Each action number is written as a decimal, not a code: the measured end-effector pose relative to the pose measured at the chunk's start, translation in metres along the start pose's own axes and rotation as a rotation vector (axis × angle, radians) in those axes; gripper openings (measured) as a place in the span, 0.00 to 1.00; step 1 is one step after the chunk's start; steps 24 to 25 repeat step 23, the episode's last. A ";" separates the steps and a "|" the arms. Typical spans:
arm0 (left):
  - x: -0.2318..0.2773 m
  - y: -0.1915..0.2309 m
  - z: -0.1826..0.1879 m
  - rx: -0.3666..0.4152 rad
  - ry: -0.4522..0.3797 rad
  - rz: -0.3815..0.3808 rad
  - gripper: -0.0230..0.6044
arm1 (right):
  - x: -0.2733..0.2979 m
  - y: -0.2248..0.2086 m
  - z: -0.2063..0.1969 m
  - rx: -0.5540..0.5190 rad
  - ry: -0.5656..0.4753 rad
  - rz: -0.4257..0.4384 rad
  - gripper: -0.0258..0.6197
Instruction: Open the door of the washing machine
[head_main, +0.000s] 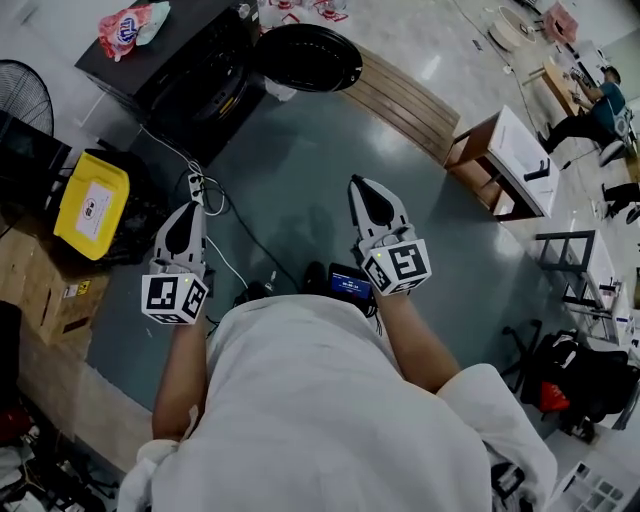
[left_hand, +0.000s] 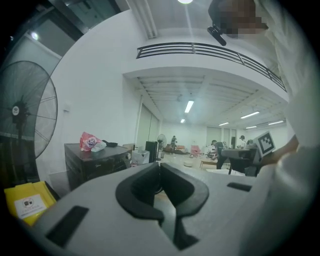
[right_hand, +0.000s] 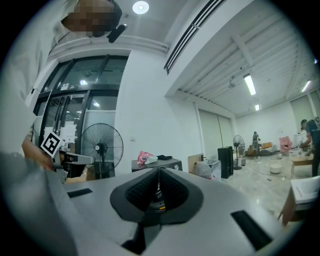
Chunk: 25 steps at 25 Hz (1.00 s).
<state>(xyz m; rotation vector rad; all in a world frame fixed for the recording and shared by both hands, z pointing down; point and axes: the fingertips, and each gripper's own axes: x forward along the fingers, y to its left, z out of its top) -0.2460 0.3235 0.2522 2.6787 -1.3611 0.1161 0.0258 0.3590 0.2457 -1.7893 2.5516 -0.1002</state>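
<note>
One dark washing machine (head_main: 180, 70) upper left in head view, door hard to make out. One fan (head_main: 22, 95) cut off at left edge. Mid-frame, left gripper (head_main: 192, 207) and right gripper (head_main: 359, 184), both jaws closed on nothing. One pink bag (head_main: 128, 28) atop machine.

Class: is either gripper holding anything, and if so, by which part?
Nothing is held. The left gripper and the right gripper each have their fingers shut together with nothing between them.
</note>
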 end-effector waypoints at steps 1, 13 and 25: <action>-0.001 0.000 -0.002 -0.004 0.002 -0.005 0.06 | 0.000 0.002 -0.001 0.001 0.002 -0.001 0.09; -0.002 -0.004 -0.004 -0.007 0.004 -0.036 0.06 | -0.017 0.004 -0.012 0.006 0.032 -0.031 0.09; 0.003 -0.023 -0.007 -0.004 0.013 -0.040 0.06 | -0.029 -0.010 -0.016 0.013 0.033 -0.034 0.09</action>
